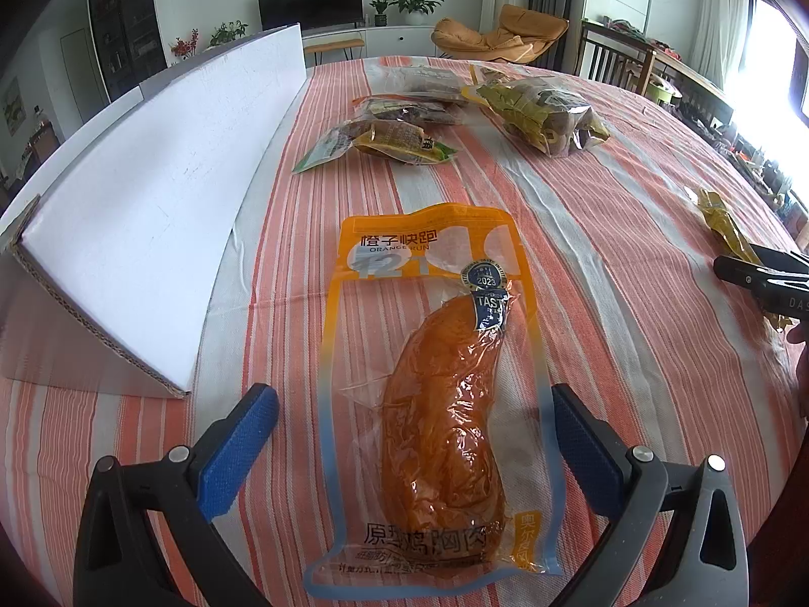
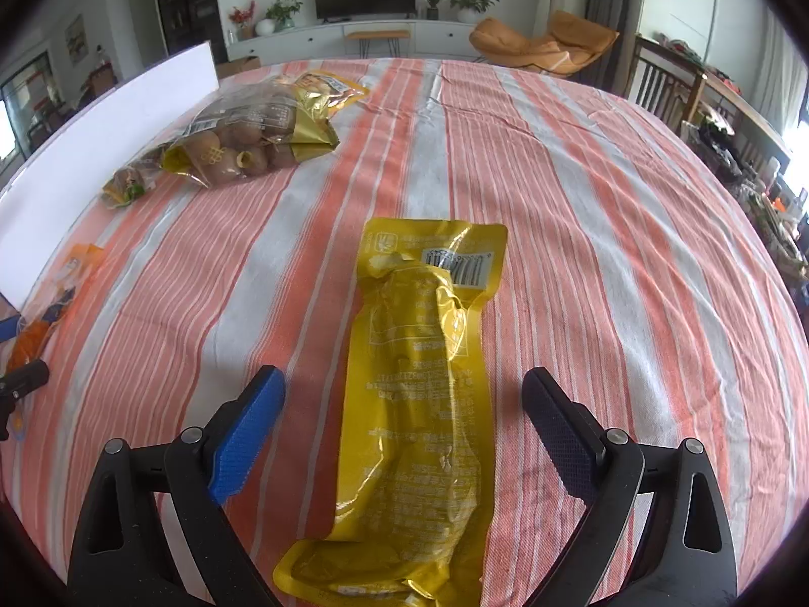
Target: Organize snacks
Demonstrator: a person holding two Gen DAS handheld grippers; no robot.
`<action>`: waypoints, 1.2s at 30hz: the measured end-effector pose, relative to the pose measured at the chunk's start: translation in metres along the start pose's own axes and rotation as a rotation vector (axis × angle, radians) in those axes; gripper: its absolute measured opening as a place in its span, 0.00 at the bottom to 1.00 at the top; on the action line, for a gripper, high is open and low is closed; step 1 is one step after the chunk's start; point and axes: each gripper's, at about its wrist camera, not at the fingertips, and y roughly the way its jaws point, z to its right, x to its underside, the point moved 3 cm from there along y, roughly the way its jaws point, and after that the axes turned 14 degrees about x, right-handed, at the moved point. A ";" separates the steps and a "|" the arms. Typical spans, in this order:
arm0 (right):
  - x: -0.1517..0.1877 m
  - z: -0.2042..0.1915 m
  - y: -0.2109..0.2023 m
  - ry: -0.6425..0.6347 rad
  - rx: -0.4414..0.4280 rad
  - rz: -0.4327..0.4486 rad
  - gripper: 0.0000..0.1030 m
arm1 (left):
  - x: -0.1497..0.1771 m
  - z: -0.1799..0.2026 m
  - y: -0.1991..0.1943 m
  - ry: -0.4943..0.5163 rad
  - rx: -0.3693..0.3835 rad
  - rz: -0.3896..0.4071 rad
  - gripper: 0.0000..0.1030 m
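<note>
A striped table carries a white cardboard box, probably the snacks' destination, with bagged snacks lying apart beyond. The orange chicken-breast pack lies flat between the left gripper fingers, spread wide for grasping. Likewise the yellow pouch lies between the right gripper fingers, wide and untouching.

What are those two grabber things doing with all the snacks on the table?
A person is sorting snacks on a striped tablecloth with a grabber in each hand. The left gripper is open around an orange chicken breast pack, not squeezing it. The right gripper is open too, with a yellow snack pouch lying flat between its fingers. More snack bags wait farther back, beside a white cardboard box. Nothing is lifted yet.
</note>
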 end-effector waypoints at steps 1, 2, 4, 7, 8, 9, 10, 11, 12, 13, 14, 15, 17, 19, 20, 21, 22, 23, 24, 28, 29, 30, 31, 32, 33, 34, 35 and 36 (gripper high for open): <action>-0.002 0.000 0.001 0.000 0.000 0.000 0.93 | 0.000 0.000 0.000 0.000 0.000 0.000 1.00; 0.000 0.000 0.000 0.000 0.000 0.000 0.93 | 0.000 0.000 0.000 0.000 0.000 0.000 1.00; -0.001 0.000 0.001 0.000 0.000 0.000 0.94 | 0.000 0.000 0.000 0.000 0.000 0.000 1.00; -0.002 0.000 0.001 0.000 0.000 0.000 0.94 | 0.000 0.000 0.000 0.000 0.000 0.000 1.00; -0.001 0.000 0.001 0.000 0.000 0.000 0.94 | 0.000 0.000 0.000 0.000 0.000 0.000 1.00; -0.002 0.000 0.001 0.000 0.000 0.000 0.94 | 0.000 0.000 0.000 0.000 0.000 0.000 1.00; -0.002 0.000 0.001 0.000 0.000 0.000 0.94 | 0.000 0.000 0.000 0.000 0.000 0.000 1.00; -0.001 0.000 0.001 0.000 0.000 0.000 0.94 | 0.000 0.000 0.000 0.000 0.000 0.000 1.00; -0.002 0.000 0.001 0.000 0.000 0.000 0.94 | 0.000 0.000 0.000 0.000 0.000 0.000 1.00; -0.001 0.000 0.001 0.000 0.000 0.000 0.94 | 0.000 0.000 0.000 0.000 0.000 0.000 1.00; -0.001 0.000 0.001 0.000 0.000 0.000 0.94 | 0.000 0.000 0.000 0.000 0.000 0.000 1.00; 0.000 0.000 0.001 0.000 0.000 0.000 0.94 | 0.000 0.000 0.000 0.000 0.000 0.000 1.00; -0.001 0.000 0.001 0.000 0.000 0.000 0.94 | 0.000 0.000 0.000 0.000 0.000 0.000 1.00; -0.001 0.000 0.001 0.000 0.000 0.000 0.94 | 0.000 0.000 0.000 0.000 0.000 0.001 1.00; -0.001 0.000 0.001 0.000 0.001 0.000 0.94 | 0.000 0.000 0.000 0.000 0.000 0.001 1.00; 0.000 0.000 0.001 0.000 0.001 0.000 0.94 | 0.000 0.000 0.000 -0.001 0.000 0.001 1.00; -0.002 0.000 0.002 0.000 0.000 0.000 0.94 | 0.000 0.000 0.000 0.000 0.000 0.001 1.00; -0.001 0.000 0.001 0.000 0.001 0.000 0.94 | 0.000 0.000 0.000 0.000 0.000 0.001 1.00; -0.001 0.000 0.001 0.000 0.001 0.000 0.94 | 0.000 0.000 0.000 -0.001 0.000 0.001 1.00; -0.001 0.000 0.002 0.000 0.001 0.000 0.94 | 0.000 0.000 0.000 -0.001 0.000 0.001 1.00; -0.002 0.000 0.002 0.000 0.001 0.000 0.94 | 0.000 0.000 0.000 -0.001 -0.001 0.001 1.00; -0.003 0.000 0.002 0.000 0.001 0.000 0.94 | 0.000 0.000 0.000 -0.001 -0.001 0.001 1.00; -0.002 0.000 0.002 0.000 0.001 0.000 0.94 | 0.000 0.000 0.000 -0.001 -0.001 0.001 1.00; -0.002 0.000 0.002 0.000 0.001 0.000 0.94 | 0.000 0.000 0.000 -0.001 -0.001 0.001 1.00; -0.003 0.000 0.002 0.000 0.001 0.000 0.94 | 0.000 0.000 0.000 -0.001 -0.001 0.001 1.00; -0.003 0.000 0.003 0.000 0.001 0.000 0.94 | 0.000 0.000 0.000 -0.001 -0.001 0.001 1.00; -0.001 0.000 0.002 0.000 0.001 0.000 0.94 | 0.000 0.000 0.000 -0.001 -0.001 0.001 1.00; -0.001 0.000 0.002 0.000 0.001 0.000 0.94 | 0.000 0.000 0.000 -0.001 -0.001 0.001 1.00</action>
